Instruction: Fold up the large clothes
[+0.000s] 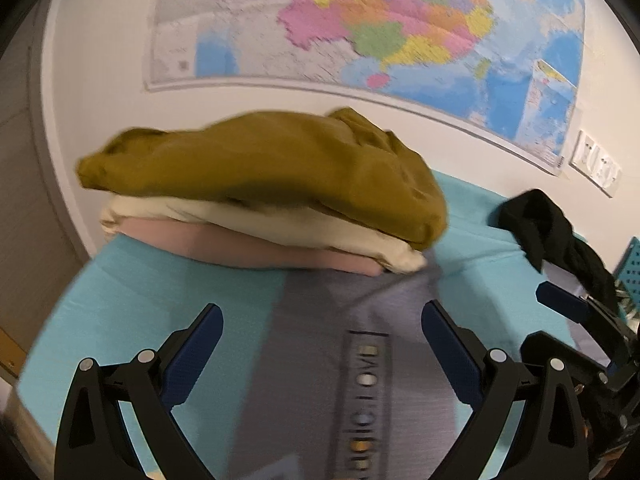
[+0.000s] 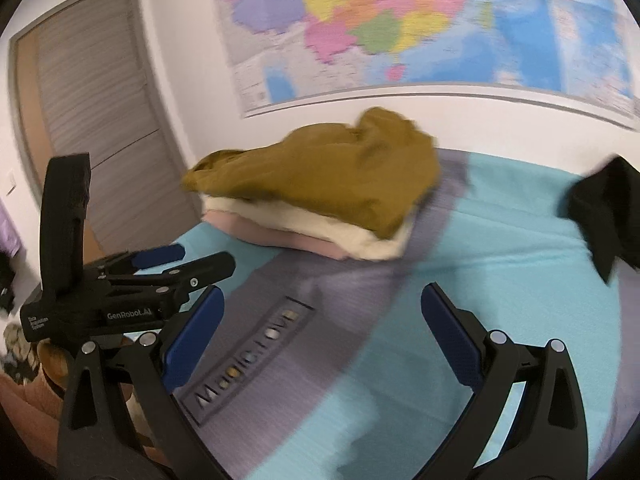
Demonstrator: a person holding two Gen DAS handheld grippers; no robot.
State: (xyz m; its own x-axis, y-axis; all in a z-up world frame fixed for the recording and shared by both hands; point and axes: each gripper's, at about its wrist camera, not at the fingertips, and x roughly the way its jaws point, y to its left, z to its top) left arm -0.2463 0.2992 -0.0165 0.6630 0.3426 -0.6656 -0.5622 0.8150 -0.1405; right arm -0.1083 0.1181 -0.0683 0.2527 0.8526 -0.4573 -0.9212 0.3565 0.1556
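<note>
A grey garment with a printed label [image 1: 352, 364] lies flat on the teal table cover [image 1: 132, 296]; it also shows in the right wrist view [image 2: 304, 340]. My left gripper [image 1: 320, 328] is open and empty above it. My right gripper [image 2: 320, 308] is open and empty over the garment's right part. The right gripper shows at the right edge of the left wrist view [image 1: 592, 320], and the left gripper shows at the left of the right wrist view [image 2: 168, 264]. A stack of folded clothes lies behind: mustard [image 1: 272, 168], cream [image 1: 280, 224] and pink [image 1: 248, 248].
A black garment [image 1: 548, 220] lies crumpled at the right of the table, also in the right wrist view [image 2: 608, 208]. A wall map [image 1: 360, 24] hangs behind. A grey door [image 2: 104, 120] stands at left. A teal perforated basket [image 1: 630, 268] is at far right.
</note>
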